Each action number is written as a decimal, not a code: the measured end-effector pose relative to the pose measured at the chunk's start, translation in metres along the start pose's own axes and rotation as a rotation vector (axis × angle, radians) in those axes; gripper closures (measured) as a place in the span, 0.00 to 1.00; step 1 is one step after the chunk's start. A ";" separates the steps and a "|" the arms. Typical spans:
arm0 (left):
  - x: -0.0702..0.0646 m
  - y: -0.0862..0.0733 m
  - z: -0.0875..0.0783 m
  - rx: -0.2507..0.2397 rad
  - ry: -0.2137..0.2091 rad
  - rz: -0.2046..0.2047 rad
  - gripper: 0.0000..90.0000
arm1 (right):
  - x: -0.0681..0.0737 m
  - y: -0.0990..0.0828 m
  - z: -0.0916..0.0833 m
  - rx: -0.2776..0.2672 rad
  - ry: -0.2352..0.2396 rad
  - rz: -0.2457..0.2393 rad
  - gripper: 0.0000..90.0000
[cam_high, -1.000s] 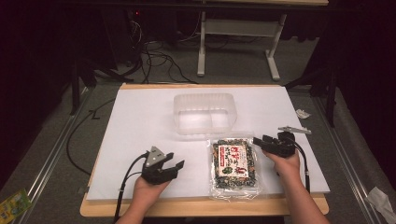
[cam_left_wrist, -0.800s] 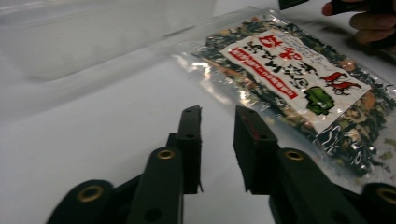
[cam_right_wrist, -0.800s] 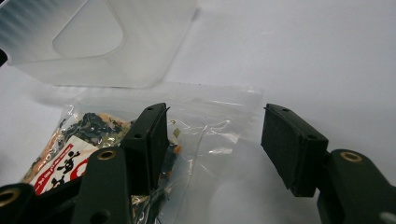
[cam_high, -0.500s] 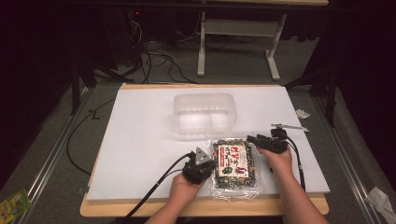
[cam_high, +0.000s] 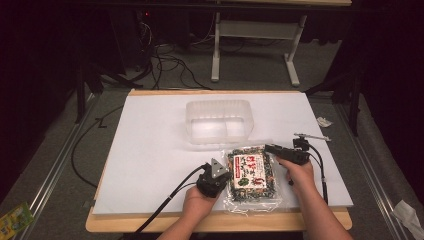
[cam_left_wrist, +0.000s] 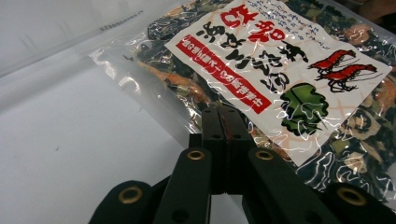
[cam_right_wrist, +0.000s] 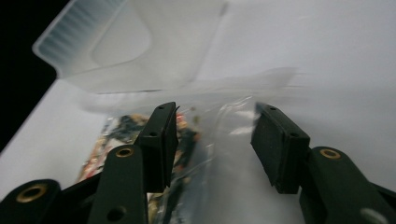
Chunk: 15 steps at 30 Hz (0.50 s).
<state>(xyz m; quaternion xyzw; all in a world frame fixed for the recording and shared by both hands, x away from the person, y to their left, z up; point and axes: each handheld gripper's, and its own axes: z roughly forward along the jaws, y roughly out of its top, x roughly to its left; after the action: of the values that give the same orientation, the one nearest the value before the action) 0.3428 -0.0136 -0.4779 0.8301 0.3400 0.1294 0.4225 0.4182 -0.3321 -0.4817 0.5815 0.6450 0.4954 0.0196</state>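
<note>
A clear bag of dried seaweed mix (cam_high: 252, 175) with a white and red label lies flat near the table's front edge. My left gripper (cam_high: 227, 176) is at the bag's left edge. In the left gripper view its jaws are shut together (cam_left_wrist: 223, 114) on the clear plastic rim of the bag (cam_left_wrist: 280, 70). My right gripper (cam_high: 267, 148) is at the bag's far right corner. In the right gripper view its jaws (cam_right_wrist: 215, 126) have just been closing and stand apart, astride the bag's clear corner (cam_right_wrist: 224, 100), pads not pressing it.
A clear plastic tray (cam_high: 218, 120) with two compartments sits just behind the bag, also seen as the tray (cam_right_wrist: 116, 42) in the right gripper view. The white sheet (cam_high: 150, 145) covers the wooden table. A small metal piece (cam_high: 312, 136) and a paper scrap (cam_high: 324, 121) lie at the right.
My left gripper has moved right, from open table to the bag's left edge, and shut there. The right gripper has stayed at the bag's far right corner.
</note>
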 end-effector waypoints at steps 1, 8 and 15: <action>0.000 0.000 0.000 -0.002 0.000 -0.001 1.00 | 0.004 -0.001 0.001 0.004 0.005 -0.011 0.57; 0.000 -0.002 0.000 -0.007 0.001 0.005 1.00 | 0.004 -0.002 0.001 0.046 0.041 -0.023 0.62; 0.000 -0.002 -0.001 -0.013 -0.001 -0.001 0.99 | 0.000 -0.007 -0.014 0.054 0.092 -0.013 0.76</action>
<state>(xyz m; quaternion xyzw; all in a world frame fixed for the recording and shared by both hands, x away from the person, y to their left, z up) 0.3416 -0.0121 -0.4792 0.8272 0.3393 0.1312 0.4283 0.4052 -0.3392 -0.4789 0.5540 0.6622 0.5041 -0.0224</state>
